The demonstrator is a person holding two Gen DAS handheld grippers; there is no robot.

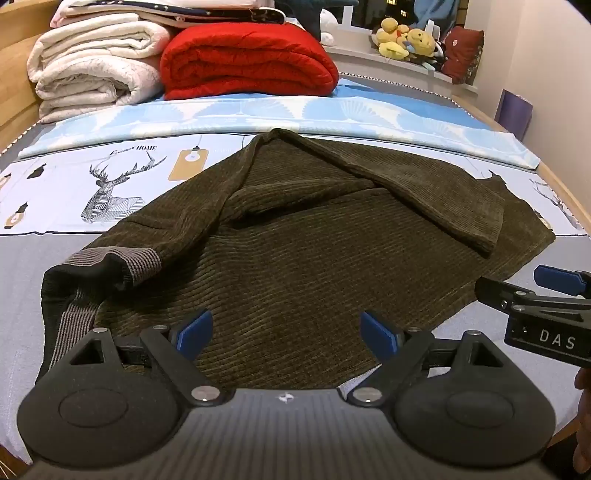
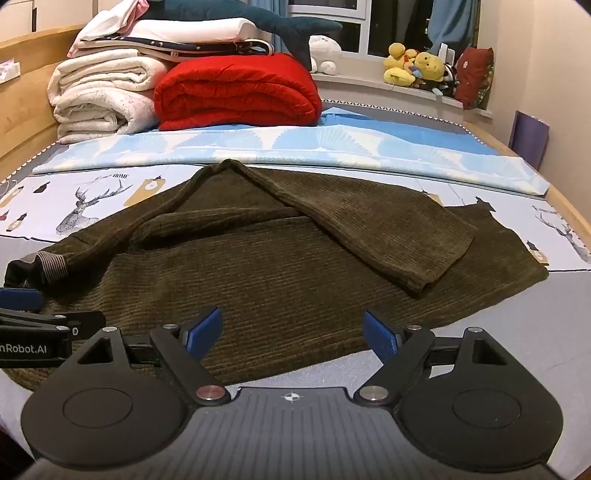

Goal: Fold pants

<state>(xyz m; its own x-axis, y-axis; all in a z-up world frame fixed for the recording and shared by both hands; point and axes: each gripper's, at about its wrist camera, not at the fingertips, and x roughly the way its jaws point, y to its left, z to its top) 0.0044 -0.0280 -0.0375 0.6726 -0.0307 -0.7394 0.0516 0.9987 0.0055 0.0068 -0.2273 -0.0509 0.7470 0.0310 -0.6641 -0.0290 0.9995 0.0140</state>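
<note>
Dark olive-brown corduroy pants lie spread on a bed with a pale sheet printed with deer, directly ahead of both grippers. One leg is folded diagonally across the other, and the striped grey waistband sits at the left end.

The left gripper, with blue pads, has its jaws spread wide above the near edge of the pants, with nothing between them. The right gripper is likewise wide apart and empty, over the same edge further right.

Only the left wrist view shows the word "HOME" printed beside a deer, the letters "DAS" on the right gripper's side, and part of a hand at the right border. Only the right wrist view shows a dark teal plush shark on top of the folded white blankets, and "nRobot.AI" on the left gripper's side.

Both show a folded red quilt and yellow plush toys on the windowsill.
</note>
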